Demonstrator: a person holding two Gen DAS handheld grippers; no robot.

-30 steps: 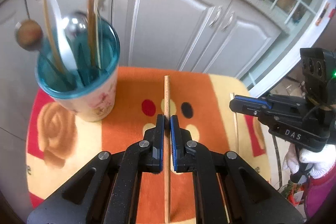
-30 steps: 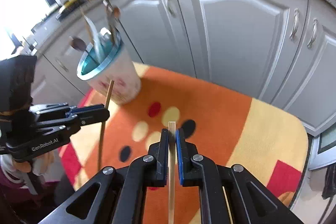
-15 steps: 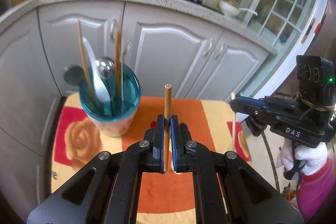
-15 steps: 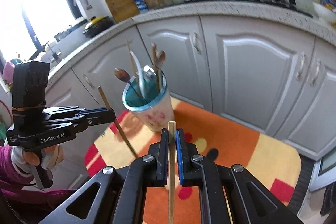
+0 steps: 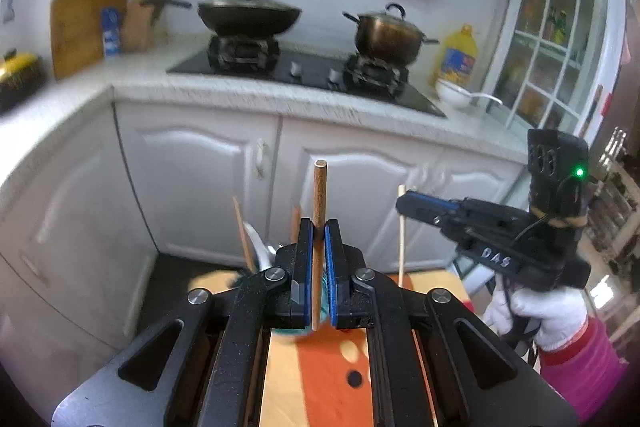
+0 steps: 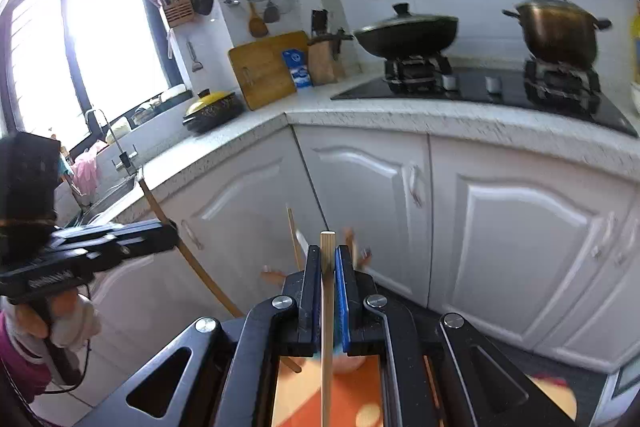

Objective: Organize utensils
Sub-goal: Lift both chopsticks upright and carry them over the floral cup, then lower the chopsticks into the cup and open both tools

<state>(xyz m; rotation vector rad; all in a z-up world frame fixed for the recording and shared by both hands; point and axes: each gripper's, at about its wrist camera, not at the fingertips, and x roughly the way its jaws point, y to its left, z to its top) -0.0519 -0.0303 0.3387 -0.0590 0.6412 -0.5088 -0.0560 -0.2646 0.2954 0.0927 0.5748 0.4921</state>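
My left gripper point(image 5: 319, 227) is shut on a round brown wooden chopstick point(image 5: 320, 191) that stands upright between its pads. My right gripper point(image 6: 328, 251) is shut on a pale square chopstick point(image 6: 327, 267), also upright. Each gripper shows in the other's view: the right gripper point(image 5: 402, 205) with its pale chopstick point(image 5: 401, 239), the left gripper point(image 6: 170, 229) with its slanted brown chopstick point(image 6: 192, 263). The teal-rimmed utensil cup is mostly hidden behind the fingers. Only its utensil tips point(image 5: 245, 231) point(image 6: 294, 239) stick up. Both grippers hang above the orange mat point(image 5: 316, 379).
White cabinet doors point(image 5: 208, 187) stand right behind the mat. On the counter above are a hob with a black wok point(image 5: 248, 15) and a bronze pot point(image 5: 386, 35), an oil bottle point(image 5: 460, 57) and a cutting board point(image 6: 264, 67). A gloved hand point(image 5: 536, 315) holds the right gripper.
Both grippers have risen and tilted upward with their chopsticks. The cup has dropped from full view to behind the fingers, and the hob and counter have come into sight.
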